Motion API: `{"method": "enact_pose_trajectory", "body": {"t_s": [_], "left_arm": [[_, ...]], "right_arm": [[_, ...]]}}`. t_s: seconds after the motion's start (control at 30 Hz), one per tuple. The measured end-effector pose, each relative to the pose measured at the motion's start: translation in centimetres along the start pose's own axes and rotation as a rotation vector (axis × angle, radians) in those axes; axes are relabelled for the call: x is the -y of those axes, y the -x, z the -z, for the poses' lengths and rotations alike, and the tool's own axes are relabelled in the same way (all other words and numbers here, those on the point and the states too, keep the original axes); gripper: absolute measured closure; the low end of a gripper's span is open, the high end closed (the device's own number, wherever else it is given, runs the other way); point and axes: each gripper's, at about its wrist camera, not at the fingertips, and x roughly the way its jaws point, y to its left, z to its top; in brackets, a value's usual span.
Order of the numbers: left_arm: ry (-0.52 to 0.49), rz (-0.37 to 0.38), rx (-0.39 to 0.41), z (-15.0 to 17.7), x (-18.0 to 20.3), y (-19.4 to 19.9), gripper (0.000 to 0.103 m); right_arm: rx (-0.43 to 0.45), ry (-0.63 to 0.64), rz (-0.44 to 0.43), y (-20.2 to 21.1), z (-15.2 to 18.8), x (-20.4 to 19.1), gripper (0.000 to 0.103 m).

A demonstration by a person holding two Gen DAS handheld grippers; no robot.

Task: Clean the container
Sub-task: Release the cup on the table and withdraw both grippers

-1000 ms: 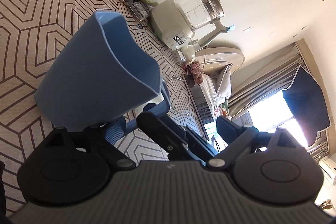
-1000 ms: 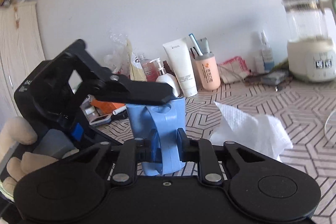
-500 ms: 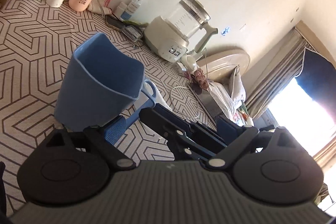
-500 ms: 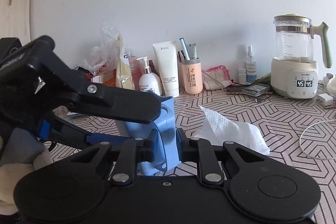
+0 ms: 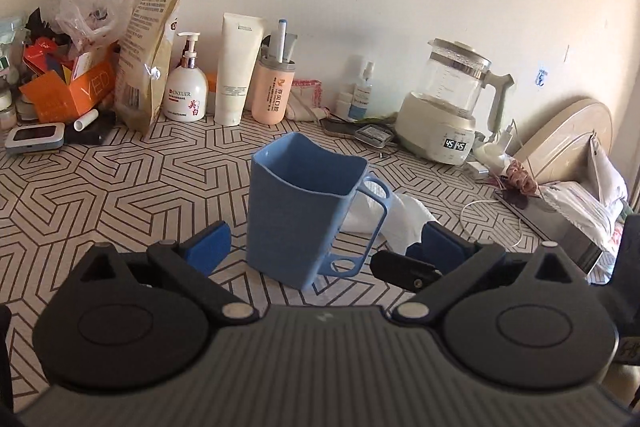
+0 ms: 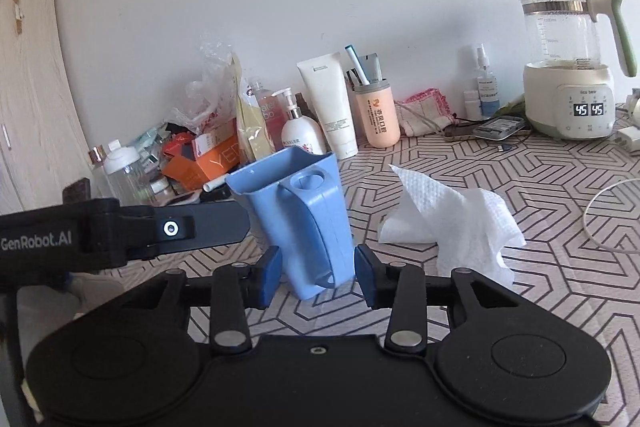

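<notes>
A blue plastic cup with a handle (image 5: 298, 215) stands upright on the patterned table; it also shows in the right wrist view (image 6: 298, 215). My left gripper (image 5: 324, 247) is open, its blue pads wide apart on either side of the cup's base. My right gripper (image 6: 316, 269) is open, its pads flanking the cup's handle side without gripping it. A crumpled white paper towel (image 6: 452, 215) lies on the table to the right of the cup, and in the left wrist view (image 5: 404, 219) it lies behind the cup's handle.
Along the back wall stand a pump bottle (image 5: 186, 91), a white tube (image 5: 236, 67), a peach toothbrush holder (image 5: 274, 91), an electric kettle (image 5: 448, 107), a bag and orange box (image 5: 76, 87). A white cable (image 5: 492, 215) lies at right.
The cup was tilted and held by both grippers; now it stands upright on the table and both grippers have opened and let go of it.
</notes>
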Motion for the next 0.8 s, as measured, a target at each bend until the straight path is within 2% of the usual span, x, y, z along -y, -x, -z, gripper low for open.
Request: {"method": "enact_pose_trajectory", "body": {"t_s": [0.17,0.3,0.43,0.53,0.67,0.73,0.8], "left_arm": [[0.013,-0.022,-0.036,0.6,1.3,0.6,0.000],[-0.037,-0.119,-0.034,1.6,2.8,0.5,0.000],[-0.107,-0.229,-0.026,2.5,3.7,-0.1,0.000],[-0.134,-0.275,-0.017,2.9,4.1,-0.5,0.000],[-0.108,-0.293,-0.037,2.7,4.1,-1.0,0.000],[-0.091,-0.294,-0.057,2.6,4.0,-1.3,0.000],[-0.066,-0.278,-0.070,2.6,3.7,-1.5,0.000]], "right_arm": [[-0.016,-0.001,0.029,0.5,0.3,0.2,0.058],[-0.030,0.044,0.093,0.7,0.7,0.1,0.057],[-0.060,0.056,0.122,0.8,1.2,0.5,0.052],[-0.071,0.063,0.164,0.7,1.6,0.8,0.052],[-0.077,0.044,0.156,0.4,1.6,1.3,0.051],[-0.086,0.038,0.159,0.2,1.7,1.4,0.045],[-0.091,0.036,0.153,0.1,1.7,1.5,0.045]]}}
